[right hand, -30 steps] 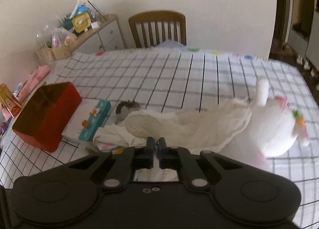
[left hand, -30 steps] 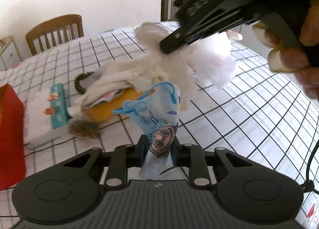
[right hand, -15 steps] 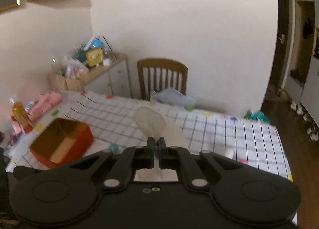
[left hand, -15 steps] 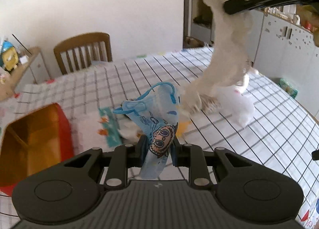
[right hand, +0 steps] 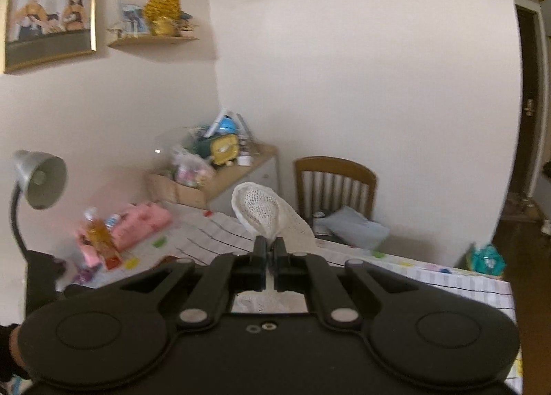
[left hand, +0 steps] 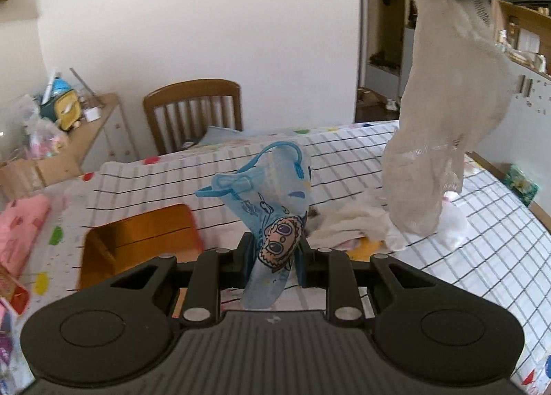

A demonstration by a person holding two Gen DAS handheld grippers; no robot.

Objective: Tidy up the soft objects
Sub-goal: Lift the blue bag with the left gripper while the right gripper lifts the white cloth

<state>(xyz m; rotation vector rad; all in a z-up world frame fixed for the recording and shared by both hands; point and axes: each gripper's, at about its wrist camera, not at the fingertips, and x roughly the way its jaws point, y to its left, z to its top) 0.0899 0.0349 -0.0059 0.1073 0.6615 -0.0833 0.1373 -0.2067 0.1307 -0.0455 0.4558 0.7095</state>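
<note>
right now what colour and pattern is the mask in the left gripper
Light blue with a cartoon face print mask, clearest in the left wrist view.

Soft daylight fills both views, brighter in the left wrist view, dimmer and pinkish in the right. Fisheye bending curves the wall (right hand: 361, 68) and door frame (left hand: 361, 33) at the edges. The desk (left hand: 499, 257) edges look smeared.

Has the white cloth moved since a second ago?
Yes. The cloth has gone up: earlier it lay across the table beside the pile, and now it hangs from the right tool, its lower end about level with the tabletop.
</note>
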